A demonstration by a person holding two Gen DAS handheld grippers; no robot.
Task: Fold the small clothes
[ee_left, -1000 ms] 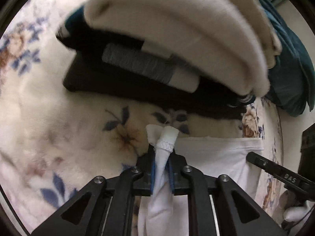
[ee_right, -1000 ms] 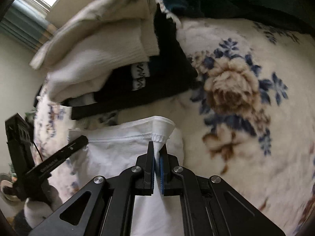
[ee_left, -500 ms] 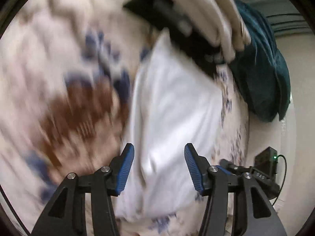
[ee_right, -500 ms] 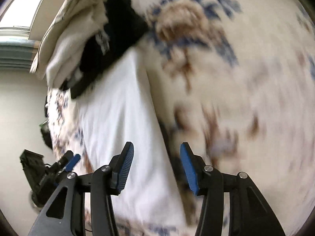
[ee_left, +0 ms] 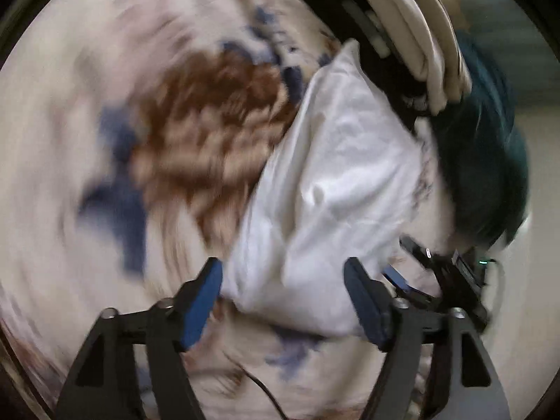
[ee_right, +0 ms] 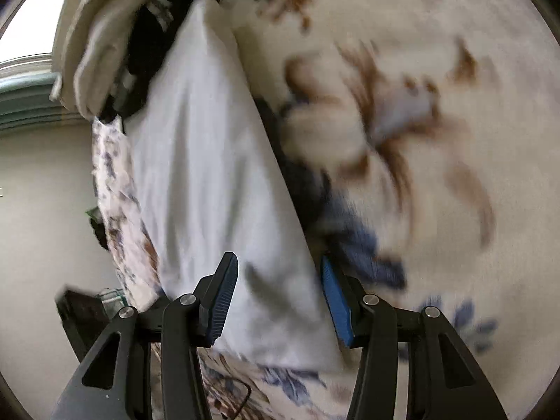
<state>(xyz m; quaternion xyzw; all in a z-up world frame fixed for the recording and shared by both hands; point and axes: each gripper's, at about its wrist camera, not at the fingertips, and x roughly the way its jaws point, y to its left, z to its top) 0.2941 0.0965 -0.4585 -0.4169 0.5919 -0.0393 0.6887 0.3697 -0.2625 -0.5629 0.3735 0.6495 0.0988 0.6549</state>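
Observation:
A white garment (ee_left: 336, 175) lies folded into a long strip on the floral blanket (ee_left: 105, 105). It also shows in the right wrist view (ee_right: 210, 175). My left gripper (ee_left: 283, 301) is open and empty, above the strip's near end. My right gripper (ee_right: 278, 301) is open and empty, above the same end from the other side. The right gripper (ee_left: 437, 280) shows at the lower right of the left wrist view. Both views are blurred by motion.
A stack of folded cream and black clothes (ee_left: 395, 35) sits at the strip's far end, also in the right wrist view (ee_right: 115, 42). A teal garment (ee_left: 486, 161) lies beside it. The blanket's edge (ee_right: 112, 182) drops off to the left of the strip.
Both grippers have let go of the white garment's corners, opened, and pulled back along the strip towards its near end. The garment now lies flat on the blanket.

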